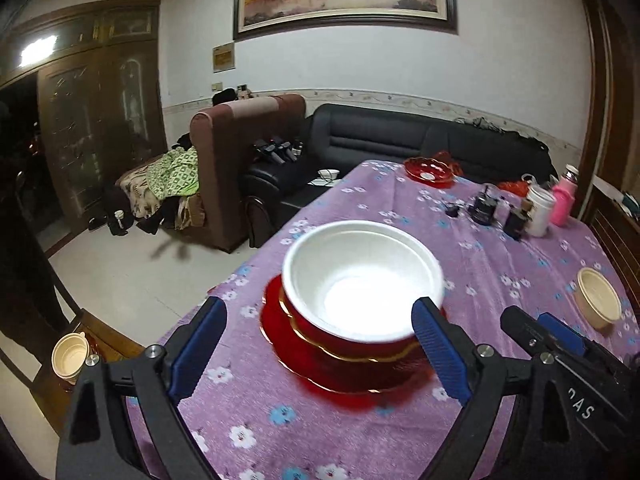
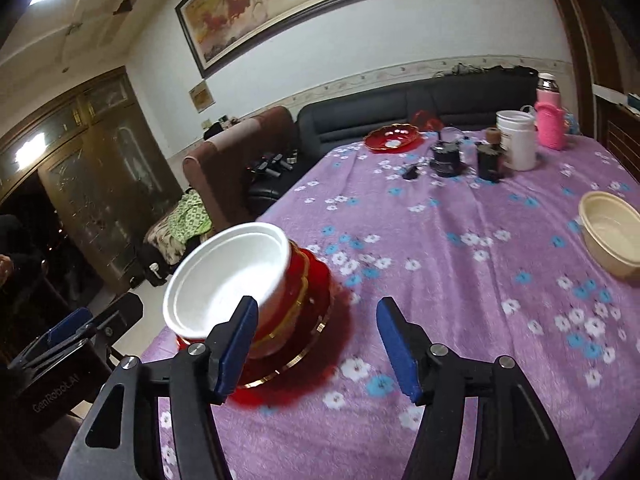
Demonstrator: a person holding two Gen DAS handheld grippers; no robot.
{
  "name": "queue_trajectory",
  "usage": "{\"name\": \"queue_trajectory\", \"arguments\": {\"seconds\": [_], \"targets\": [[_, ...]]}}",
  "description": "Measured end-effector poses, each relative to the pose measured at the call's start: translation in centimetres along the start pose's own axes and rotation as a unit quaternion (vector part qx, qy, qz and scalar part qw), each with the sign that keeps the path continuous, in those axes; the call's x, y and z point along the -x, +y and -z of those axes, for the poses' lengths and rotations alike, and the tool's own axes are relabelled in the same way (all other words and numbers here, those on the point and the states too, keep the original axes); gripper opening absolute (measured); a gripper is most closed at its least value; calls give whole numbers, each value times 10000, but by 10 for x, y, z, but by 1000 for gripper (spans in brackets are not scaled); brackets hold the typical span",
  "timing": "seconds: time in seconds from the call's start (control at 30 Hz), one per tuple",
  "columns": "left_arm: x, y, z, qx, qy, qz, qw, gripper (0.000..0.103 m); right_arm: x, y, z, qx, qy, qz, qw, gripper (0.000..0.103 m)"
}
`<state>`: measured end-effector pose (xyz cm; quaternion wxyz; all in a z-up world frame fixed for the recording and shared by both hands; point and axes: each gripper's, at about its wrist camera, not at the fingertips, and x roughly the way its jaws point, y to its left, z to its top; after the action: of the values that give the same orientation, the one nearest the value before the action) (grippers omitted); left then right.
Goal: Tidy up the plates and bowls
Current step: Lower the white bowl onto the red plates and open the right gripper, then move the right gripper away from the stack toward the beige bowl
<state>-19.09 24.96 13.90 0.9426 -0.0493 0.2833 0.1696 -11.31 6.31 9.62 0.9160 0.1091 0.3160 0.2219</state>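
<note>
I count one stack near the table's near-left edge: a white-lined red bowl point(image 1: 362, 280) sitting upright in a stack of red plates point(image 1: 344, 368) with gold rims; I make out at least two rims, though blur keeps me from an exact count. The bowl's mouth faces up and it holds nothing; being round, it has no long axis to speak of, and in the right wrist view it looks tilted only by the lens. One cream bowl point(image 2: 610, 232) stands alone and empty on the purple flowered tablecloth point(image 2: 460, 280), well apart from the stack toward the right side. A second cream bowl point(image 1: 70, 354) sits off the table's left corner on something wooden, with what may be more nested under it. One red dish point(image 2: 394, 138) with a pale spot inside lies at the far end of the table, near a cluster of small dark jars, one white cup point(image 2: 518, 140) and one pink bottle point(image 2: 552, 120). My left gripper point(image 1: 320, 348) stands wide open, its blue pads on either side of the stack without pressing on it, nothing held. My right gripper point(image 2: 318, 346) is open too, with only tablecloth between its pads; its left pad overlaps the stack's near side in view, but I cannot tell whether it touches.
</note>
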Motion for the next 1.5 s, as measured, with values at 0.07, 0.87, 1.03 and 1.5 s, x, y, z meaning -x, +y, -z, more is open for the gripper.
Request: {"name": "queue_trajectory", "arguments": {"seconds": [0.07,0.87,1.03,1.5], "targets": [[2,-9,3,-115,10,-15,9999,93,6,-4,4,-54,-16,14,10000,66],[3,-45,10,-528,149,50,9985,93,14,-31,21,-213,43,264,9994,69],[-2,-46,11,-543,236,95,9982,93,9,-34,23,-250,134,296,9992,69],[-5,-51,14,-564,379,360,9970,93,-2,-38,31,-301,339,351,9984,69]]}}
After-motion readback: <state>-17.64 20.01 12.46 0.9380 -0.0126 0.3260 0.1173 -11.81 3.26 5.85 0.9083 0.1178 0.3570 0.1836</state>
